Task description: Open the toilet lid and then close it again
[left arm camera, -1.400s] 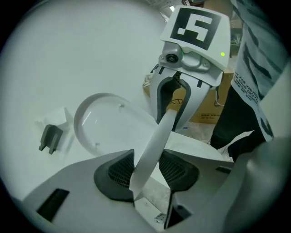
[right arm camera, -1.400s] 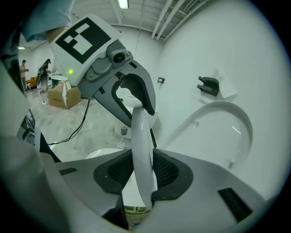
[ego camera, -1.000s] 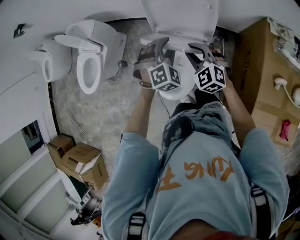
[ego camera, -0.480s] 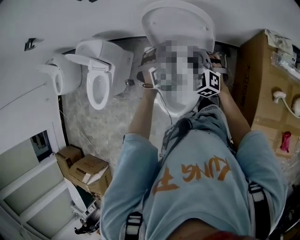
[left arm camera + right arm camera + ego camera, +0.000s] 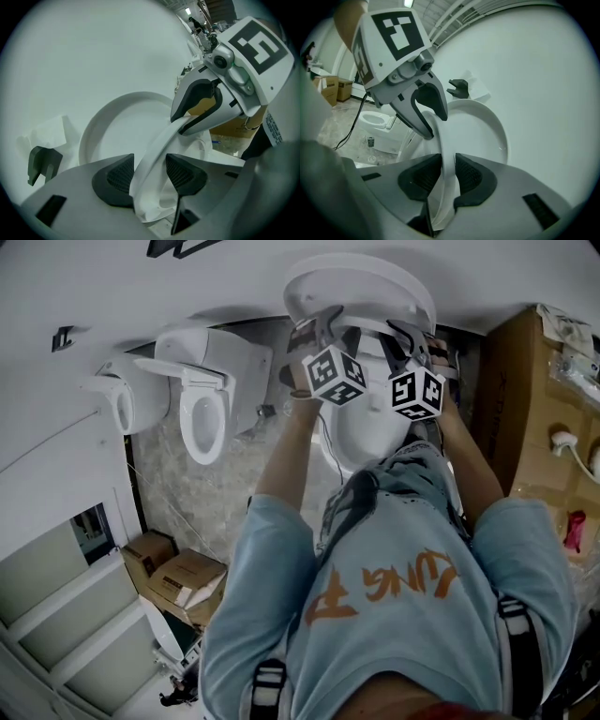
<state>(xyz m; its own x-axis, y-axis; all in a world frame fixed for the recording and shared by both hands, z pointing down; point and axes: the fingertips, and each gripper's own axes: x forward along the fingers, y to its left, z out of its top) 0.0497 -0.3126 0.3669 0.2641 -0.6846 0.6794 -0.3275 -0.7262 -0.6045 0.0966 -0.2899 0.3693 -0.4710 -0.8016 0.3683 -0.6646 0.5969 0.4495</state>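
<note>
The toilet lid [image 5: 361,282] is white, smooth and oval, a shallow dish with a turned-down rim. It stands raised steeply, close to upright, with its back toward the pale wall [image 5: 187,277]. Its hollow underside faces out over the white toilet bowl [image 5: 364,430] below it.

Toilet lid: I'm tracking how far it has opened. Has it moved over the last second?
Yes. The toilet lid has tipped back, away from the front of the bowl and toward the wall behind it.
</note>
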